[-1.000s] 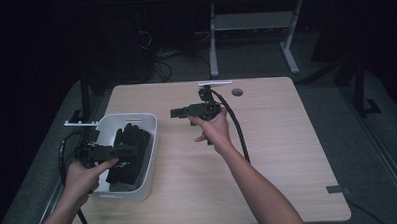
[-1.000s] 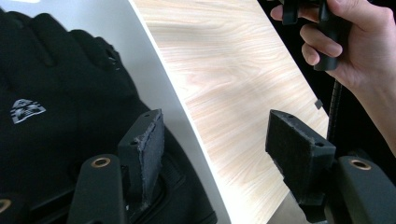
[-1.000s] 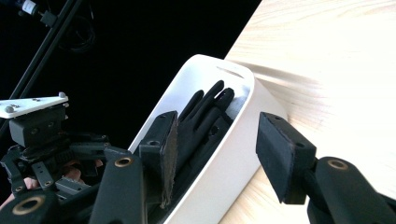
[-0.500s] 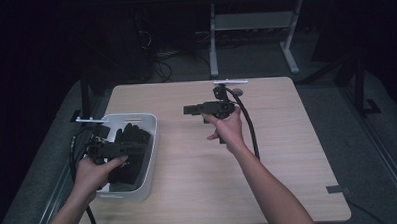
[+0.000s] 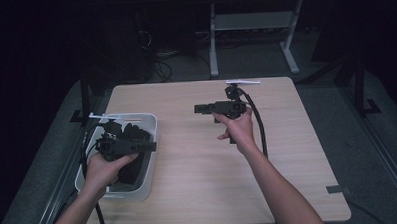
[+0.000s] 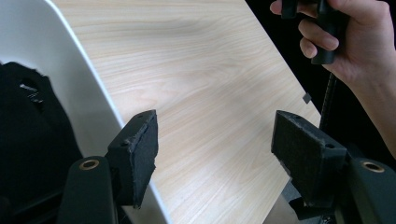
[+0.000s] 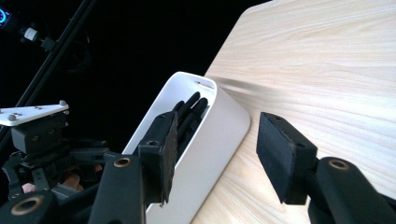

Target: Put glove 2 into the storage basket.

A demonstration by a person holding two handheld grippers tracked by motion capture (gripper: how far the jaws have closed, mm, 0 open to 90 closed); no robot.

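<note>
- Wooden table [image 5: 199, 192] is seen mid-frame in the high view; its edges drop off into dark floor on all sides, with a desk frame [image 5: 248, 25] well behind the far edge.
- White bin [image 5: 144, 186] sits at lower left of the high view, tight against the table's left edge. The tabletop to the right of the bin is bare wood; that is the open room.
- Left gripper [image 5: 150, 146] is held over the bin, jaws pointing toward frame right. In the left gripper view its jaws have just been opening, with nothing between the pads [image 6: 140, 154] but bare wood and the bin wall [image 6: 84, 93].
- Right gripper [image 5: 199, 109] is held above the table at upper centre of the high view, well apart from the bin, jaws pointing frame left. In the right gripper view the jaws stand apart and empty, with the bin's end framed between them.
- Black gloves [image 5: 133, 169] lie piled inside the bin; matte dark fabric, fingers [image 7: 189, 109] rising toward the rim.
- No readable writing or brand can be made out.
</note>
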